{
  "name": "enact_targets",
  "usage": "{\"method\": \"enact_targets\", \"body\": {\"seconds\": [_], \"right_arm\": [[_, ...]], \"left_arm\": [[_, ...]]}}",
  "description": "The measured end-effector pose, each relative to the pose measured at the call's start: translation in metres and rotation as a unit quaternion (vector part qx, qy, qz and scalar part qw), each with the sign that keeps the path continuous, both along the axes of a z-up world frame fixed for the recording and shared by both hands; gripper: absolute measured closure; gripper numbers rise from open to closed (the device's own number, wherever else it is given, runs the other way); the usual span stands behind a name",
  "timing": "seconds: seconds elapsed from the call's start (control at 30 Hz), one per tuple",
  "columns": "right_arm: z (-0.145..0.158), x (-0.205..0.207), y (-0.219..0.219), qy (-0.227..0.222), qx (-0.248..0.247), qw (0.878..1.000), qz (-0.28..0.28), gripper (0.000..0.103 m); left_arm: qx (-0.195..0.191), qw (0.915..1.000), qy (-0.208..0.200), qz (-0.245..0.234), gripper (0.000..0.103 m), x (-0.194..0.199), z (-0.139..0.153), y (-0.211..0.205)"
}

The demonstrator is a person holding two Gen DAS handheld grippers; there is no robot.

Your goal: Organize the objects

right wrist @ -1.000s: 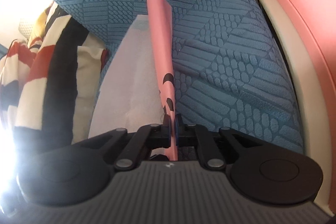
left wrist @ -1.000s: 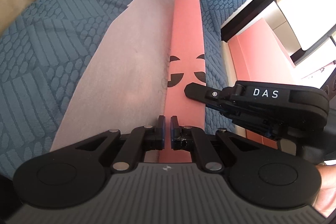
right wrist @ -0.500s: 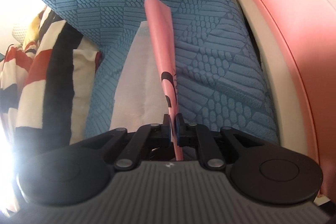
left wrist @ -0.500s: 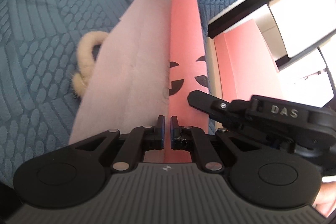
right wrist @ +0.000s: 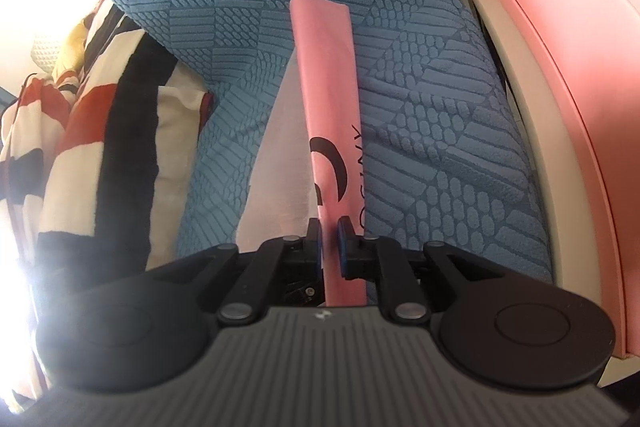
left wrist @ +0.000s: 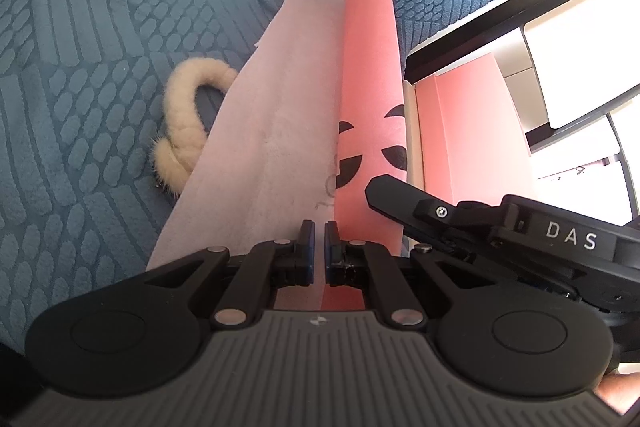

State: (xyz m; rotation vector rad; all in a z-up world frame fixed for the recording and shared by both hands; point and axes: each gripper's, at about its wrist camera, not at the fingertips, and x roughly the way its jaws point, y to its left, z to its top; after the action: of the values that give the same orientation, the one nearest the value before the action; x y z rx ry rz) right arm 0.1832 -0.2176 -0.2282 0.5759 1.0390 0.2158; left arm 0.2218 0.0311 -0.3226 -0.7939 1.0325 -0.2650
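I pinch the pink cloth [left wrist: 370, 75] with both grippers, left [left wrist: 319, 247] and right [right wrist: 330, 243], over blue textured bedding [right wrist: 432, 131] beside a pink bed frame [right wrist: 560, 75].

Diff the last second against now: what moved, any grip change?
In the left wrist view a cream fuzzy loop has come into sight beside the white cloth; a second ago it was out of frame. The view slid along the blue blanket. No grip change: the left gripper stays shut on the cloth's near edge, and the right gripper stays shut on the pink cloth.
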Motion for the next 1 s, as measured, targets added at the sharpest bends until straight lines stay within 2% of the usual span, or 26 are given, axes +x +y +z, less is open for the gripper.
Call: {"method": "enact_targets", "body": {"seconds": [0.13,0.27,0.5,0.63,0.73,0.83,1.0], "right_arm": [[0.001,0.001,0.000,-0.003,0.001,1.000,-0.002,0.089],[0.001,0.005,0.002,-0.010,-0.019,1.000,0.006,0.089],[-0.008,0.026,-0.001,-0.011,-0.028,0.999,0.010,0.087],[-0.007,0.036,-0.002,-0.015,-0.069,0.997,0.010,0.086],[-0.011,0.047,-0.008,-0.012,-0.067,0.998,0.015,0.087],[-0.012,0.049,-0.007,-0.017,-0.085,0.996,0.018,0.094],[-0.009,0.048,-0.003,-0.021,-0.102,0.994,0.029,0.096]], "left_arm": [[0.004,1.0000,-0.002,-0.005,0.097,0.000,0.002,-0.001],[0.012,0.9998,-0.007,-0.013,0.097,0.000,0.003,-0.004],[0.030,0.9992,-0.014,-0.024,0.097,-0.003,0.006,-0.007],[0.035,0.9988,-0.016,-0.030,0.097,-0.005,0.009,-0.005],[0.039,0.9985,-0.017,-0.033,0.097,-0.008,0.011,-0.004],[0.040,0.9983,-0.018,-0.038,0.097,-0.007,0.014,-0.004],[0.020,0.9979,-0.038,-0.049,0.096,-0.005,0.022,-0.005]]}}
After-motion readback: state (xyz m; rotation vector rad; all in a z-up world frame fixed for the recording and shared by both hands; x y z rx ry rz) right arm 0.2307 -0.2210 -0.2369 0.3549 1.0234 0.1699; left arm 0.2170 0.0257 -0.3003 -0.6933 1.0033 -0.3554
